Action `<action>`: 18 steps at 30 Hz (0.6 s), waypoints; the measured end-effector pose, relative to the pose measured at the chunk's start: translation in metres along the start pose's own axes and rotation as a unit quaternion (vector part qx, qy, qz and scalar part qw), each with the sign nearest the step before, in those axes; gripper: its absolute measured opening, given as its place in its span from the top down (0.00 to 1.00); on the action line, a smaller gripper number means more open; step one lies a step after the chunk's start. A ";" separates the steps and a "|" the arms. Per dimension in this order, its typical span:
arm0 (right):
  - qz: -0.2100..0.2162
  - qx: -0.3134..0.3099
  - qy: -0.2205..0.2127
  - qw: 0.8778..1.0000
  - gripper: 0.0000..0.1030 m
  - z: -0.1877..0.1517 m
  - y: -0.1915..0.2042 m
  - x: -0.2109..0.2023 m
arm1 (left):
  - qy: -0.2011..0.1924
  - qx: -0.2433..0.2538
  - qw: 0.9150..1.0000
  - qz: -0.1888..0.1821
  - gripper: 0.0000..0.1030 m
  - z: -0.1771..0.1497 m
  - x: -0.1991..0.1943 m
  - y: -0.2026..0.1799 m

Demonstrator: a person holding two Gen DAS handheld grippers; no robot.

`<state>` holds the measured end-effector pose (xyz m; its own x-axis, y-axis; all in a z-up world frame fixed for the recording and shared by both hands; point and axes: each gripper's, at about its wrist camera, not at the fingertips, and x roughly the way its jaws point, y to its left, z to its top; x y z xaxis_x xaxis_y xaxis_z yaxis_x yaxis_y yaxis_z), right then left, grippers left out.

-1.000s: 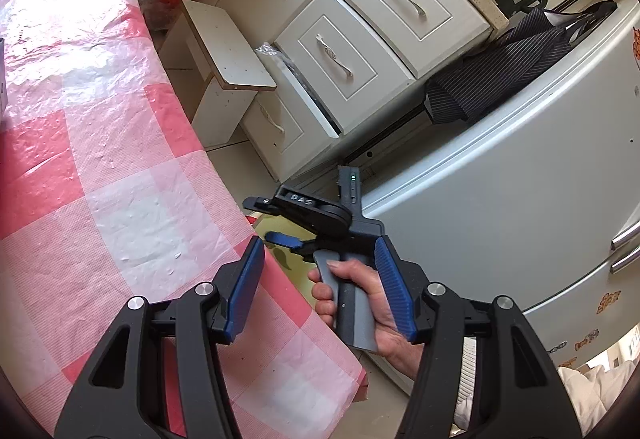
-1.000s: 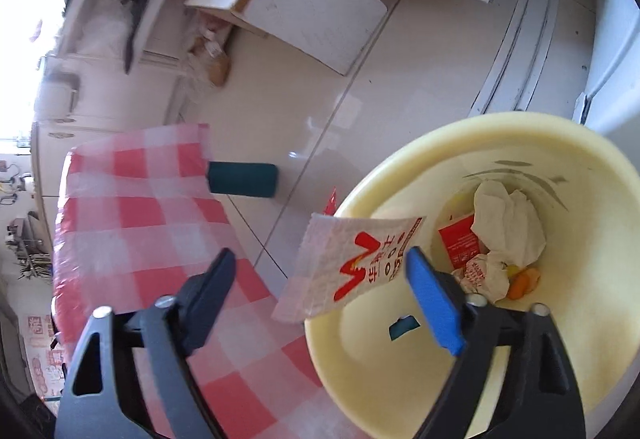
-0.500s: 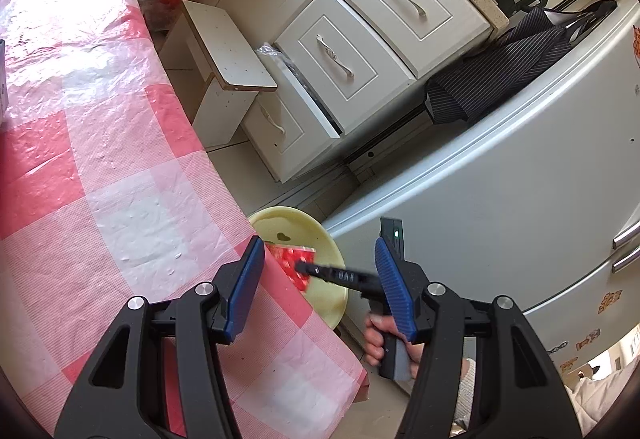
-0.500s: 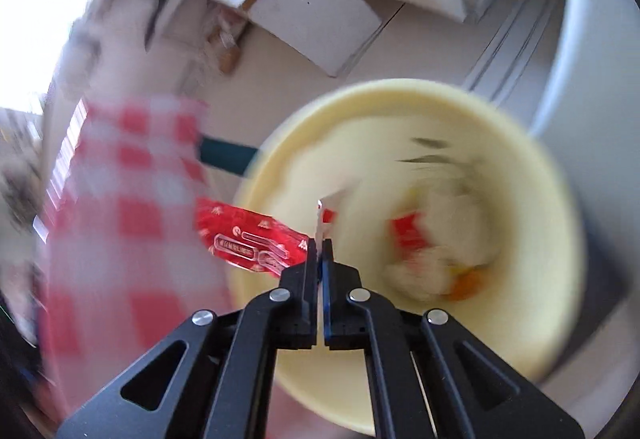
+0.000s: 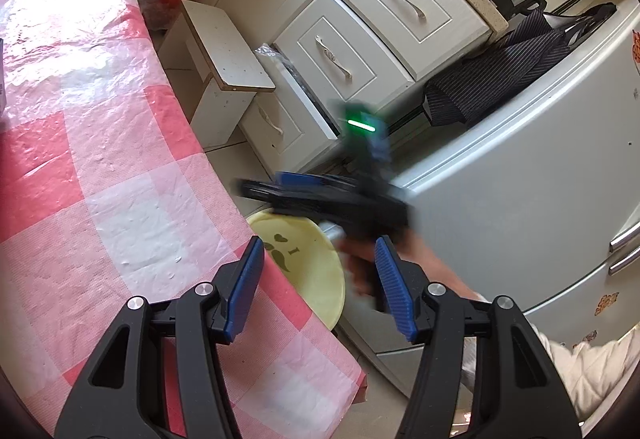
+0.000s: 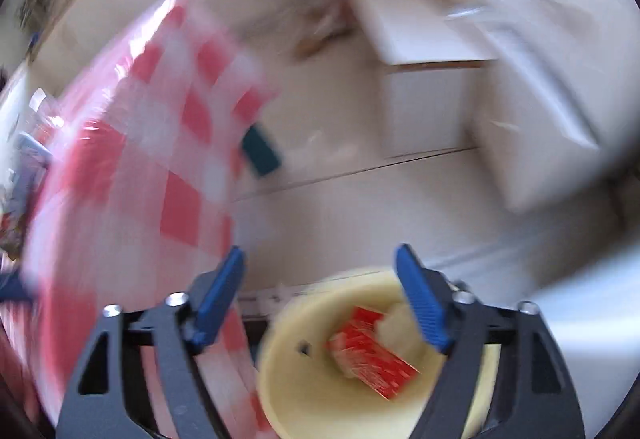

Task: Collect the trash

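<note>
My left gripper [image 5: 320, 281] hangs open over the table's edge, its blue pads apart with nothing between them. Beyond it the yellow bin [image 5: 320, 271] stands on the floor beside the table. A hand [image 5: 360, 259] holds my right gripper [image 5: 272, 191], blurred, above the bin. In the right wrist view my right gripper [image 6: 320, 295] has its jaws opening, with nothing between the pads. Below it a red wrapper [image 6: 372, 355] lies inside the yellow bin [image 6: 288, 379] beside crumpled white paper [image 6: 394, 323].
A red-and-white checked cloth [image 5: 80, 159] covers the table. A white stool [image 5: 228, 51] and white drawers [image 5: 340, 51] stand behind the bin, with the fridge [image 5: 520, 179] on the right under a dark striped cloth [image 5: 500, 75]. A teal object [image 6: 262, 151] is under the table edge.
The right gripper closed on the wrapper over the bin, then opened; the wrapper now lies in the bin. The right gripper has risen and rolled. The left gripper has not moved.
</note>
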<state>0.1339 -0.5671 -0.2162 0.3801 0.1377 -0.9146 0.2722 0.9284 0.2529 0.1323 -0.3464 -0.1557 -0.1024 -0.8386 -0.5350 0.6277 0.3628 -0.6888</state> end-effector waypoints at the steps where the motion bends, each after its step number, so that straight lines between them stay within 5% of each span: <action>1: 0.019 0.025 0.045 0.999 0.26 0.013 0.001 0.035 | -0.003 -0.001 1.000 -0.001 0.46 0.000 -0.001 0.001; 6: 0.099 0.091 0.199 0.971 0.28 0.022 0.034 0.167 | -0.020 0.006 1.000 0.002 0.46 -0.002 -0.008 -0.001; 10: 0.038 0.026 0.275 0.960 0.27 -0.020 0.075 0.238 | -0.022 0.014 1.000 -0.004 0.46 -0.002 -0.009 -0.003; 11: -0.007 0.012 0.299 0.954 0.28 -0.029 0.082 0.249 | -0.022 0.013 1.000 -0.007 0.46 -0.001 -0.009 -0.002; 18: -0.064 -0.060 0.304 0.949 0.27 -0.052 0.104 0.290 | -0.024 0.002 0.999 -0.025 0.46 0.001 -0.010 0.004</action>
<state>0.2265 -0.4124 -0.4715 -0.2394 0.1608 -0.9575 0.1646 0.9786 0.1232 0.1366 -0.3368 -0.1521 -0.0964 -0.8747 -0.4750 0.6255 0.3180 -0.7124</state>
